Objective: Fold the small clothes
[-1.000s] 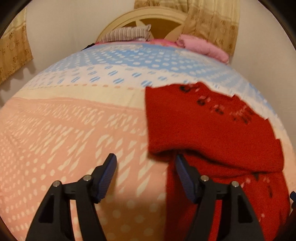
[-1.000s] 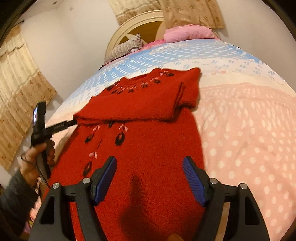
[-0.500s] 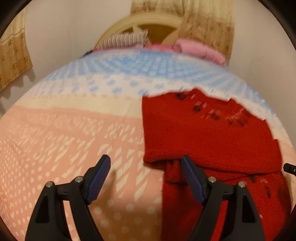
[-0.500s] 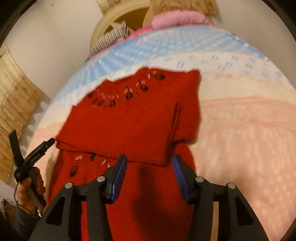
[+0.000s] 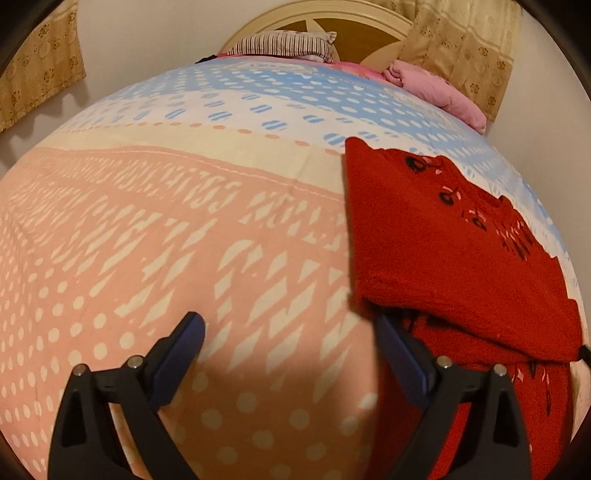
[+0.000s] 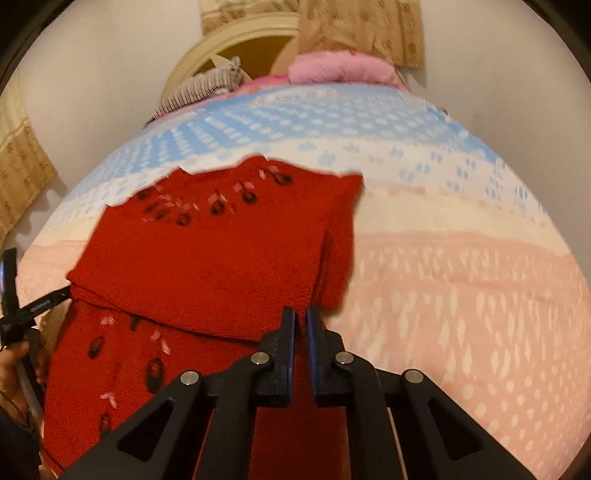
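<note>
Left wrist view. Red knitted sweater: fuzzy knit, dark oval and pale pink motifs along its far edge; upper part folded over the lower body, fold edge running across the near right. It lies on the right side of the bedspread, patterned in pink, cream and blue bands. Left gripper: jaws have just been opening and stand wide apart, nothing between them; the right-hand finger sits at the near left corner of the folded layer, the other over bare bedspread. Far end: striped pillow, pink blanket, cream headboard.

Right wrist view. Same sweater, left of centre; a folded sleeve strip lies along its right edge, more motifs on the lower body. Right gripper: jaws have just been closing and are drawn together at the near right edge of the folded layer; whether cloth is pinched cannot be told. A hand holds the other gripper at the left edge.
</note>
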A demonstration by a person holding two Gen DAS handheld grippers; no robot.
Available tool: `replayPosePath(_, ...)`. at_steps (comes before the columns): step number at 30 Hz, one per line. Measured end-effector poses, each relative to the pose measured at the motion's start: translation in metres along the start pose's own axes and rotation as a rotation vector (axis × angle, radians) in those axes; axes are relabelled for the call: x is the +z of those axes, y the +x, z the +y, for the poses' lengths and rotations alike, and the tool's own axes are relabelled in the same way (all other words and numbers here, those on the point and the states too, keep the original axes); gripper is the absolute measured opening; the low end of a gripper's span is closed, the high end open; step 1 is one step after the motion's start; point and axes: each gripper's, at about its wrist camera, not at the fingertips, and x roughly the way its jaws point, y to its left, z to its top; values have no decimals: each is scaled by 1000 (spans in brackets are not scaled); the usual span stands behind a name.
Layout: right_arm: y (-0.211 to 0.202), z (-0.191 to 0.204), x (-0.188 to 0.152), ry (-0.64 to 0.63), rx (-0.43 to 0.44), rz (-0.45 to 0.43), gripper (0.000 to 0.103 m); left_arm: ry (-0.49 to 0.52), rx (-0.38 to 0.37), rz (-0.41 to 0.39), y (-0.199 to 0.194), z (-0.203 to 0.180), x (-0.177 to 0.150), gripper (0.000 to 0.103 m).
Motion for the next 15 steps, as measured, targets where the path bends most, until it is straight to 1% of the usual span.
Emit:
replayPosePath(4, 11, -6, -9, 10, 3, 29, 6, 12, -5, 0, -5, 3, -2, 96)
replayPosePath(5, 12, -7, -9, 13, 6, 28, 6, 12, -19, -5, -9, 5, -3, 96)
replayPosePath(6, 9, -9, -9, 15, 7, 22, 6, 4, -17, -10, -14, 8, -3, 96)
replayPosePath(8, 4, -9, -7, 14, 12, 14, 6, -7, -19, -69, -31, 13, -4, 96)
replayPosePath(10, -3, -6, -4, -3, 1, 3, 6, 13, 3, -142, -48, 13, -1, 97)
replayPosePath(12, -11, -1, 1, -27, -13, -9, 6, 29, -6, -197, -61, 9, 7, 98)
replayPosePath(14, -18, 8, 9, -55, -30, -27, 6, 53, -13, -194, -59, 0, 16, 100)
replayPosePath(15, -19, 13, 13, -65, -35, -33, 9, 64, -14, -189, -55, -5, 20, 100)
